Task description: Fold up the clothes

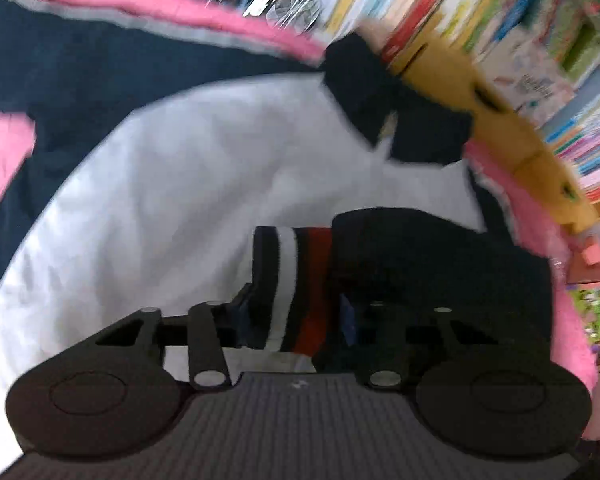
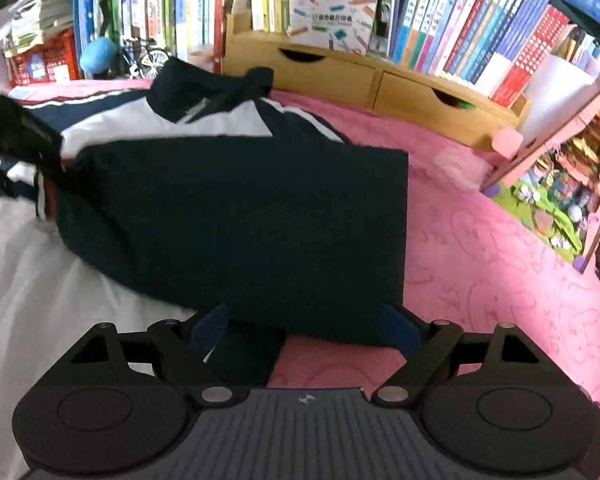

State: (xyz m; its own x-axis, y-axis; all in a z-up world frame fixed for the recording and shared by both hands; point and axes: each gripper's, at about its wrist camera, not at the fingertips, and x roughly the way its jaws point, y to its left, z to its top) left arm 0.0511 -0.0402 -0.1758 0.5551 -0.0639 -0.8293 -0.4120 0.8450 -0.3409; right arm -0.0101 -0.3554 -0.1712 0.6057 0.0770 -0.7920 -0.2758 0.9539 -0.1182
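Observation:
A navy and white jacket (image 1: 188, 168) lies on a pink blanket (image 2: 480, 248), its white back panel up. My left gripper (image 1: 296, 312) is shut on the striped navy, white and red cuff (image 1: 296, 280) of a navy sleeve and holds it over the white panel. In the right wrist view the folded navy sleeve (image 2: 240, 220) lies across the jacket, and the left gripper (image 2: 16, 148) shows at the far left. My right gripper (image 2: 304, 324) is open, its fingers on either side of the sleeve's near edge.
A wooden drawer shelf (image 2: 380, 76) with rows of books (image 2: 460, 24) stands behind the blanket. A pink toy house (image 2: 560, 184) stands at the right. A red crate (image 2: 44, 60) and a blue ball (image 2: 98, 54) sit at the back left.

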